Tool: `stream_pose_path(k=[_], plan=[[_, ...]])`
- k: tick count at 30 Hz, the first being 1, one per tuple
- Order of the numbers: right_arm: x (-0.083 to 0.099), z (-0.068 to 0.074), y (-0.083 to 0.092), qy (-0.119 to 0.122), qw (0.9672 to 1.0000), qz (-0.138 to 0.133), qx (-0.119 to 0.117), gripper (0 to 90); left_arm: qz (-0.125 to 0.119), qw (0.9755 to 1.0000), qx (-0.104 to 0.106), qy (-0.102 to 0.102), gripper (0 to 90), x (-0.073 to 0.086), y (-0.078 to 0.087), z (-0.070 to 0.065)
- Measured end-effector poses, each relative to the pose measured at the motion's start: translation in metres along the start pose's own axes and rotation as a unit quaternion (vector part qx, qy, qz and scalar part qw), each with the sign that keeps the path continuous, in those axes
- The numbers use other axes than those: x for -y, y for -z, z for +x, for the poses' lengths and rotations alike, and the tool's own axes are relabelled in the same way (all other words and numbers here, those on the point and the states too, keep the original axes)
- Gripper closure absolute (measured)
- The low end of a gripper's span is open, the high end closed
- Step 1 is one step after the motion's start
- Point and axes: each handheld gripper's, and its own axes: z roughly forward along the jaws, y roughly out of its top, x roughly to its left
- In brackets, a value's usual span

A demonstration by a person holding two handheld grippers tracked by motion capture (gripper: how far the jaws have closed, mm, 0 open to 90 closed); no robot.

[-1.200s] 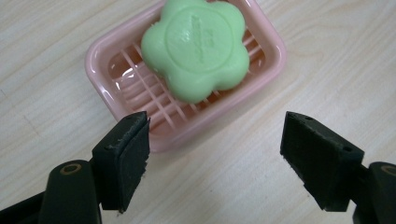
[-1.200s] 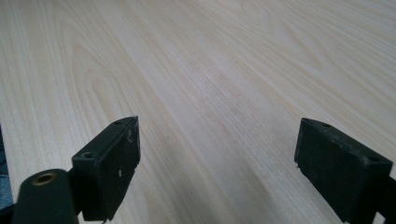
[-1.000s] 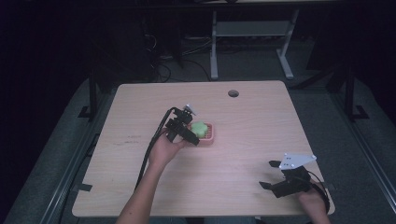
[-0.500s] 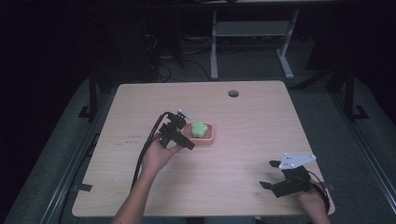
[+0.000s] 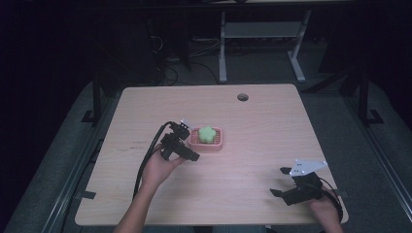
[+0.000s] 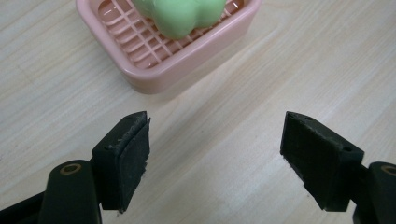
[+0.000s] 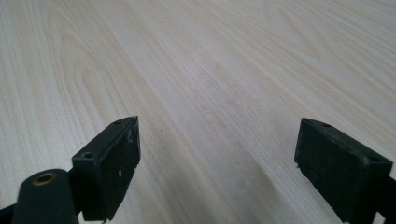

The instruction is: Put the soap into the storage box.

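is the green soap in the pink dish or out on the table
In the dish. The green soap sits on the grid of the pink dish; the left gripper view shows it resting inside the rim, with the open left hand-held gripper short of it.

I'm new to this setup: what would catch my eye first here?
The green soap in its pink dish, mid-table, is the one spot of colour on the pale wooden table. The left gripper sits just beside the dish, jaws wide apart. The right gripper waits open near the table's front right corner.
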Motion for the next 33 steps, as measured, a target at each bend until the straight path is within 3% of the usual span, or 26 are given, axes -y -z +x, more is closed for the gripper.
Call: stream_pose_path(k=[33], plan=[[0.002, -0.001, -0.004, -0.002, 0.9998, 0.016, 0.006, 13.8, -0.007, 1.0000, 0.004, 0.003, 24.0, 0.061, 0.008, -0.003]])
